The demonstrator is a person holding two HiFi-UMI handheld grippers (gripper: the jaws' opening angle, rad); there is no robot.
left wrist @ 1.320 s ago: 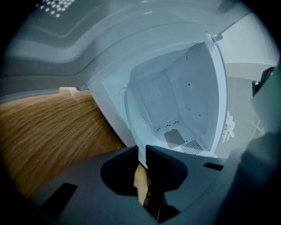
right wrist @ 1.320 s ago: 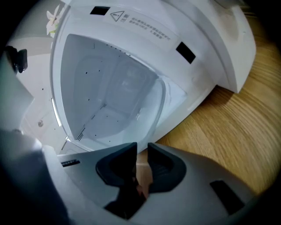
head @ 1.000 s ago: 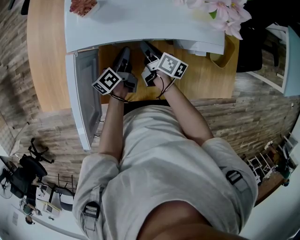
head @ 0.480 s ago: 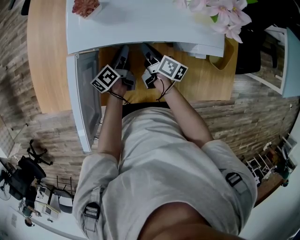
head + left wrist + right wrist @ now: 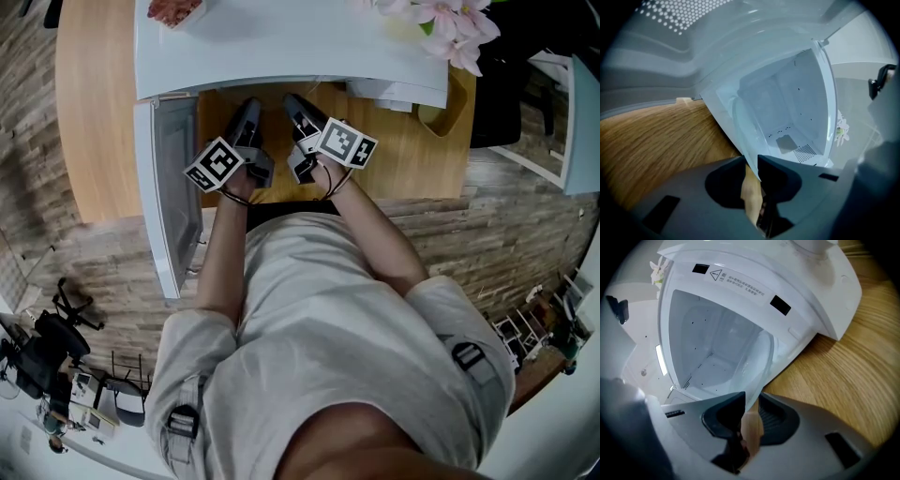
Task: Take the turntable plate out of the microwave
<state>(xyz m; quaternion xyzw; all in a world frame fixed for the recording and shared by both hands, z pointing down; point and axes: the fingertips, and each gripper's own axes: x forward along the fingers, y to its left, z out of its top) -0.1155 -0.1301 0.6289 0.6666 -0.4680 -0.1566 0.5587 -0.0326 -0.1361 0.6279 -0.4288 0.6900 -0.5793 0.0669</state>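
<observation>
The wooden worktop (image 5: 94,122) carries the white microwave (image 5: 281,47) along its far edge. Its door (image 5: 169,197) stands swung wide on the left and reaches out past the near edge. The clear turntable plate (image 5: 757,366) looks lifted off the cavity floor and tilted at the oven's mouth. By my reading you have the lift done, and what is left is to draw the plate out toward you and set it down. Your left gripper (image 5: 751,164) is closing, with the plate's rim pinched between its pads. Your right gripper (image 5: 751,403) is clamped narrow on the rim too. Room is tight: the door flanks your left gripper and the cavity's top lip hangs over both, while bare worktop lies open toward the near right corner
</observation>
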